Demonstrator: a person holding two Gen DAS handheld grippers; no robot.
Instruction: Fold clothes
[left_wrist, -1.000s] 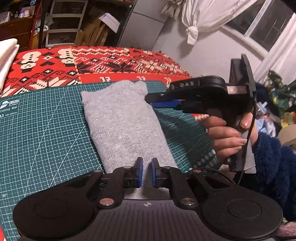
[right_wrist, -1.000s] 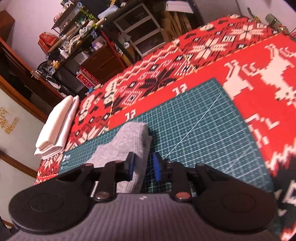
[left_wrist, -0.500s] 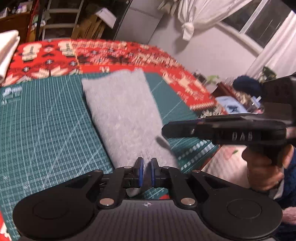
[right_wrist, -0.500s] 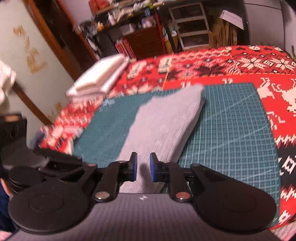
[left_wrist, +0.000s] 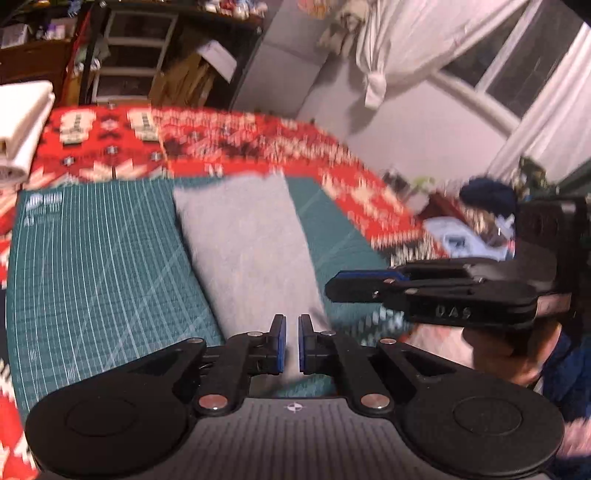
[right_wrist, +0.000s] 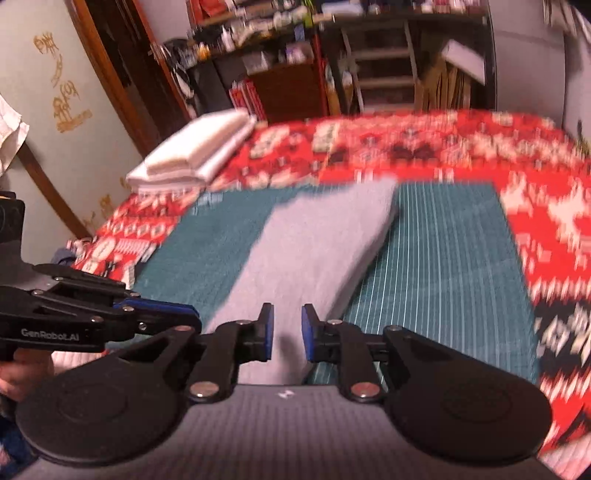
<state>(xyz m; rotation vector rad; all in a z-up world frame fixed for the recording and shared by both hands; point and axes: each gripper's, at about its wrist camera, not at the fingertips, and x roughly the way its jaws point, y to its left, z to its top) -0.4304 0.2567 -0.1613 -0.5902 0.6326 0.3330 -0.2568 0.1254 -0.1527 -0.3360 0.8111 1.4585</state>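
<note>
Left view: my left claw (left_wrist: 291, 341) sits narrow and empty over the near end of the grey cloth (left_wrist: 251, 243) on the green mat (left_wrist: 92, 266); I should bite that edge squarely. Right view: my right claw (right_wrist: 287, 338) is parted, empty, over the same end, and should grab level with its partner.

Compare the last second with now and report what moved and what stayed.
The right gripper swung from the grey garment's far end back to its near end, beside the left gripper, and its jaws widened slightly. Nothing was grasped or released. The garment stayed folded on the green cutting mat, the white stack unmoved.
</note>
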